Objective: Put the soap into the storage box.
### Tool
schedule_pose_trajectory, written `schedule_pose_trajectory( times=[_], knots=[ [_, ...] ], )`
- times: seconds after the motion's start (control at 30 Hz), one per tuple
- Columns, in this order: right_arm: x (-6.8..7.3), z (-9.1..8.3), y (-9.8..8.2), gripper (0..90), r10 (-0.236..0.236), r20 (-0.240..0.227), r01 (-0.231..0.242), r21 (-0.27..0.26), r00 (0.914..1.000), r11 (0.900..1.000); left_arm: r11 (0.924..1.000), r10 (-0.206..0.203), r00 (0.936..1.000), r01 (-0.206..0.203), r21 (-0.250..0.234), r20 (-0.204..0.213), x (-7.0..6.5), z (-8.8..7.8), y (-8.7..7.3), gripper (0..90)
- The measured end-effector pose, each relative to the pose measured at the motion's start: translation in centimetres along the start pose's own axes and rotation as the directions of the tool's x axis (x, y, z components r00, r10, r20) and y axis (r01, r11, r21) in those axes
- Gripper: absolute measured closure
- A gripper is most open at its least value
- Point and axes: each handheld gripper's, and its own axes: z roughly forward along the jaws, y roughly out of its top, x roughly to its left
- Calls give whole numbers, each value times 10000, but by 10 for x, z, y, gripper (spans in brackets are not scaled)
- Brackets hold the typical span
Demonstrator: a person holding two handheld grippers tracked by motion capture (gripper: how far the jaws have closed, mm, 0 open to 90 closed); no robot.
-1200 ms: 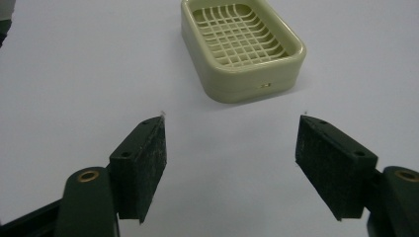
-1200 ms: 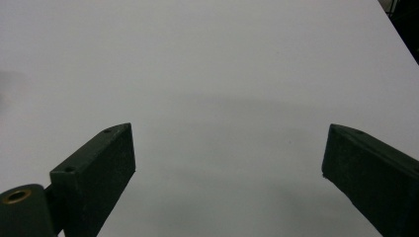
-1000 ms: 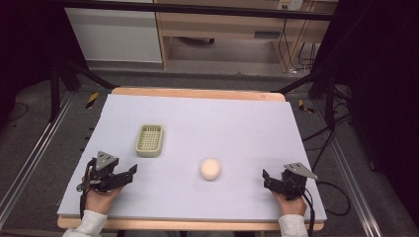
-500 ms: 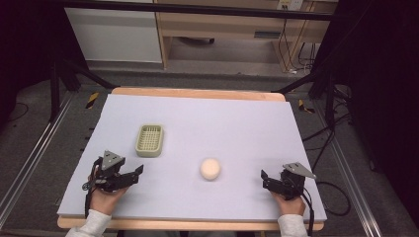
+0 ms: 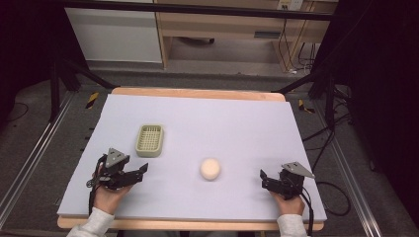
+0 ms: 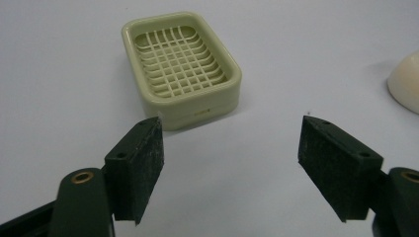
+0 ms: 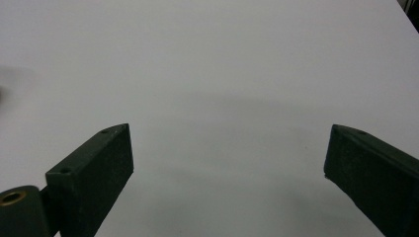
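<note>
From the high view, the work looks barely begun. The pale, rounded bar of soap (image 5: 210, 169) lies bare on the lavender counter (image 5: 237, 123), well apart from the cream soap dish (image 5: 149, 140), which stands empty toward the left. The left gripper (image 5: 142, 170) sits near the front edge, just below the dish and pointing toward the soap. The right gripper (image 5: 264, 177) rests near the front right, aimed leftward at the soap but apart from it. Neither holds anything.

In the left gripper view, the soap dish (image 6: 182, 66) lies just ahead, its slatted grid bare, and the edge of the soap (image 6: 406, 81) peeks in at the right. The fingers (image 6: 138, 170) have just been opening and now stand well apart, with nothing between them but counter.

In the right gripper view, the fingers (image 7: 94, 180) are spread wide over the plain counter (image 7: 222, 74), gripping nothing.

My reading: if the soap is meant for the dish, nothing is done yet. Reaching, grasping, carrying and setting it down all remain.
</note>
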Motion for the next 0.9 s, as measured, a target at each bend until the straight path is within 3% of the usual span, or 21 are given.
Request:
schedule_pose_trajectory(
  times=[0.9],
  knots=[
    [0,0,0,56,-11,-56,11,-1,10000,10000,9994,320,9976,-311,-146,614,-30,16,27,237]
  ],
)
